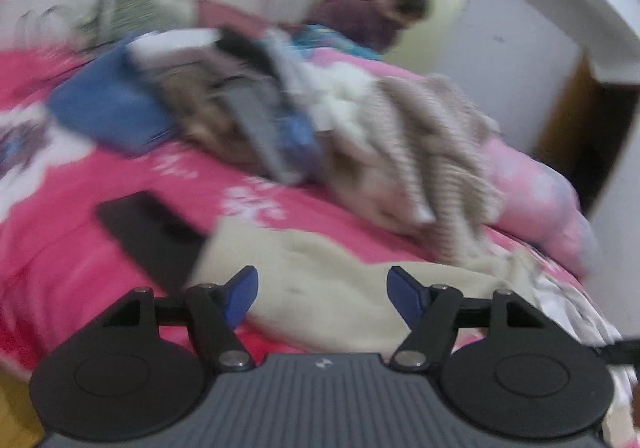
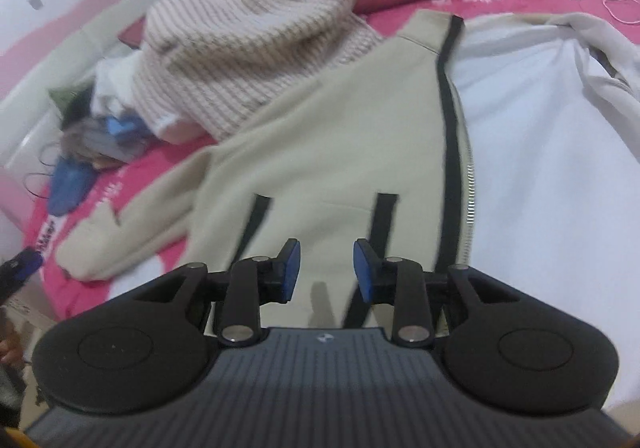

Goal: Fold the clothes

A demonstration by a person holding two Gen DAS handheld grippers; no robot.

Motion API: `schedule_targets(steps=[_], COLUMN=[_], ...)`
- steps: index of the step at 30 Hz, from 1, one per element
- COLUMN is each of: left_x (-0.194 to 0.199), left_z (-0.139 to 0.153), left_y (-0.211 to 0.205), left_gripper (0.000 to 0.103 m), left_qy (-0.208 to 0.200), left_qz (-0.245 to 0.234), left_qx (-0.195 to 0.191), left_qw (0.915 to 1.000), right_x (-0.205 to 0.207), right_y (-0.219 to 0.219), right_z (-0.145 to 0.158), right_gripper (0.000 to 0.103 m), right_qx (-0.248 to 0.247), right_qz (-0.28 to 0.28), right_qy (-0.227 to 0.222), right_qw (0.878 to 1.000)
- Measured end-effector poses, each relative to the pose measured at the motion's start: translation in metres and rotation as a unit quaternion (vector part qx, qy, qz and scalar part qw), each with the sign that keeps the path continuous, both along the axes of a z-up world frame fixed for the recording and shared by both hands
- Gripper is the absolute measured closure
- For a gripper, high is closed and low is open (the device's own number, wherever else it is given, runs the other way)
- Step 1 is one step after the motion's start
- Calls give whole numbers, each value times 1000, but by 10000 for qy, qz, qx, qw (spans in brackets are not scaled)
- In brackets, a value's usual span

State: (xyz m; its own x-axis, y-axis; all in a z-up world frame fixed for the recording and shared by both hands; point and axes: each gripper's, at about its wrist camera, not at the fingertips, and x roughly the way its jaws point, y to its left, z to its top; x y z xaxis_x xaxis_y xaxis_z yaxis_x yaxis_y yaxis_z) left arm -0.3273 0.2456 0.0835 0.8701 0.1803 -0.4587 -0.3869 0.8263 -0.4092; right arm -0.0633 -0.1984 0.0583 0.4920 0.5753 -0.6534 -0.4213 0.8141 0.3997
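Beige fleece makes up the zip jacket (image 2: 320,136) that lies opened out on the bed (image 2: 80,288), front panel up, its white lining (image 2: 540,168) exposed beside the dark zipper band (image 2: 450,120). One sleeve (image 2: 132,224) trails toward the bed's near edge. The right tongs (image 2: 326,272) hover just above the panel's lower part, jaws parted and holding nothing. The left tongs (image 1: 320,294) are likewise spread and empty, poised over a cream stretch of the same jacket (image 1: 340,288) close to the near edge; that view is badly smeared, so finer detail there cannot be read. Farther up the bed sits a heap of unfolded clothes (image 1: 240,108), with a ribbed knit sweater (image 2: 248,40) resting against the jacket's upper corner.

The step in hand looks like taking hold of the jacket for its first fold. To do it well, each pair of tongs should pinch a single layer at an edge, one at the hem and one at the shoulder or the zipper band, rather than a bunch mid-panel. The sleeve wants laying across the body first, and the sweater should be kept clear so it is not dragged along.
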Motion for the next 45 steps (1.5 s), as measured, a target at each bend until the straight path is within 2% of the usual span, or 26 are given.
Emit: schedule_targets(steps=[3,6,8,10,14,18,19,23,25,27,30,31,32,33,36,37,39,44,45], left_x=[1,2,9,14,22,30,31,47,61,70,63,57,51,45,35,35,29,18,17], left_z=[-14,-25,-33,-43,-51,-44,-41,-28,-4,33,83,90,92,85,34,16,-13,2,2], left_y=[-3,-7,-4,5,13,4,1,6,13,24,36,37,36,36,48,55,71,65,66], left_gripper=[33,34,34,42,42,63,77,83,83,84,83,83,83,83,83,83,83,81,77], left_qy=[57,35,144,244,74,-34,-52,-152,-394,-953,-2003,-2218,-2247,-2148,-1226,-849,-432,-630,-543], left_qz=[-56,-115,-5,167,453,807,884,1032,888,836,714,642,650,706,1014,1094,1154,858,823], left_qx=[-369,-581,-676,-810,-1046,-586,-486,-363,62,511,970,1023,1088,1039,579,314,-303,7,0], left_qw=[9993,9982,9976,9963,9935,9950,9949,9939,9952,9906,9723,9676,9662,9685,9856,9899,9919,9943,9951], right_x=[0,-1,-3,-2,0,1,0,-1,-1,-1,-1,-1,-1,-1,1,1,3,5,5], right_y=[-1,3,8,11,14,13,13,13,12,11,10,10,10,9,7,6,6,8,7], right_z=[-8,-16,-19,-22,-27,-33,-33,-34,-35,-36,-38,-38,-39,-39,-42,-44,-45,-44,-45], right_gripper=[72,72,72,72,72,72,72,72,72,72,72,72,72,72,72,72,72,72,72], right_qx=[213,316,296,296,290,369,376,390,443,507,562,575,593,616,676,696,705,673,689], right_qz=[-89,-158,-188,-217,-260,-352,-362,-376,-404,-447,-474,-479,-484,-488,-472,-471,-448,-398,-401], right_qy=[229,463,515,555,632,692,683,652,653,658,663,664,668,676,692,711,735,759,762], right_qw=[9995,9983,9981,9978,9972,9963,9963,9964,9961,9955,9951,9950,9948,9946,9942,9939,9938,9940,9939])
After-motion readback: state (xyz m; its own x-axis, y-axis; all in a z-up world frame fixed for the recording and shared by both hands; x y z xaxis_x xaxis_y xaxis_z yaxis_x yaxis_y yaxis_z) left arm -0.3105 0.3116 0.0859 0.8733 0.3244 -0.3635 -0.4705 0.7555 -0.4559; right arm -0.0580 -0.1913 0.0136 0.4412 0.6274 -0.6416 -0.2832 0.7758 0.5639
